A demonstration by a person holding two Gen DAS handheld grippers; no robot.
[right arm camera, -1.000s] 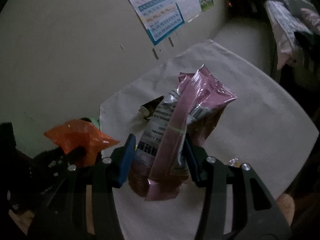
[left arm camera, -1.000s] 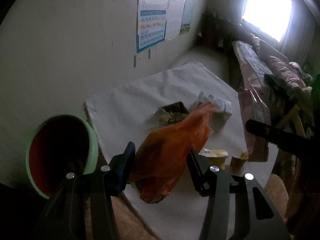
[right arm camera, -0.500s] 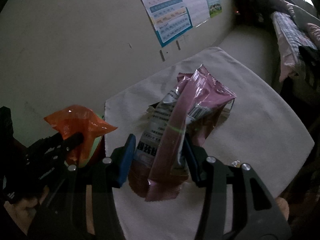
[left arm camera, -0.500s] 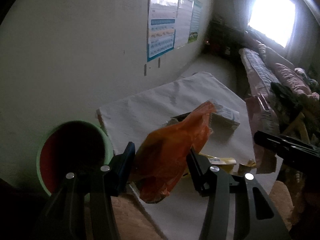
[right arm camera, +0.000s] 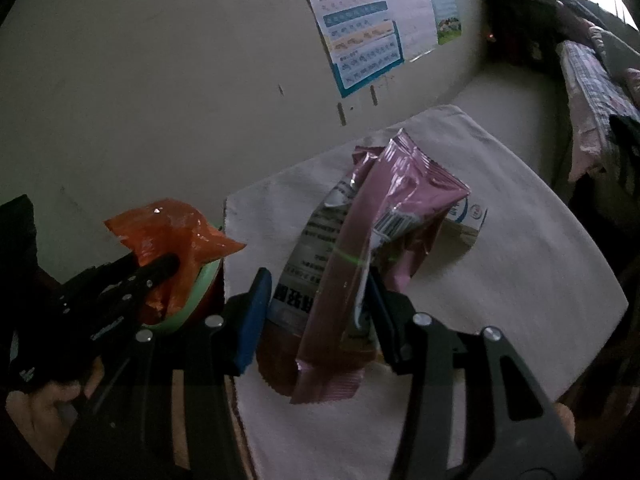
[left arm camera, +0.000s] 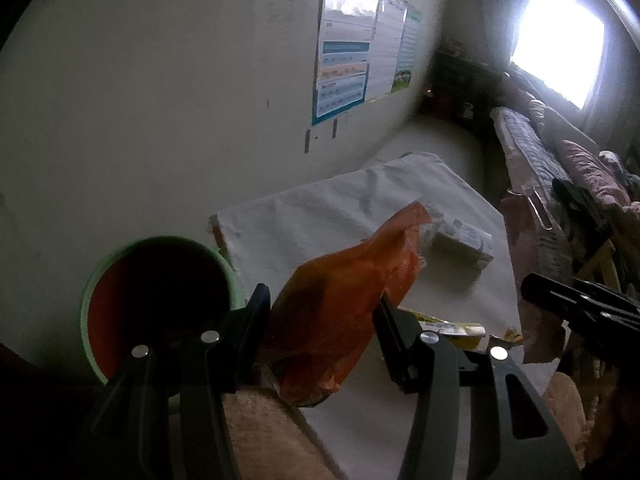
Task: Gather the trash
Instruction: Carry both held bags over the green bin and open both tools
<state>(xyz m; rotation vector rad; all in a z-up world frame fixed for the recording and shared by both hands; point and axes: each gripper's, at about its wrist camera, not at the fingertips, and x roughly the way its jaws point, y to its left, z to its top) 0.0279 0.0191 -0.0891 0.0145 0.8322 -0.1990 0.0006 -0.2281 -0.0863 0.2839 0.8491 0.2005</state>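
My left gripper [left arm camera: 324, 320] is shut on a crumpled orange plastic wrapper [left arm camera: 344, 300] and holds it in the air just right of a green bin with a red inside [left arm camera: 156, 300]. In the right wrist view the left gripper [right arm camera: 160, 268] and the orange wrapper [right arm camera: 172, 232] hang over the bin's green rim [right arm camera: 200, 292]. My right gripper [right arm camera: 316, 304] is shut on a pink snack bag [right arm camera: 360, 256] above the white cloth-covered table [right arm camera: 500, 260]. A white carton [left arm camera: 460, 242] and a yellow wrapper [left arm camera: 452, 330] lie on the table.
The bin stands on the floor by the table's left corner, against a pale wall with posters [left arm camera: 348, 76]. A bed with bedding [left arm camera: 560, 168] lies to the right under a bright window. My right gripper's tip [left arm camera: 580, 308] shows in the left wrist view.
Both grippers have drawn back and to the left with their wrappers. The bin has come closer, and the orange wrapper now hangs over its rim.
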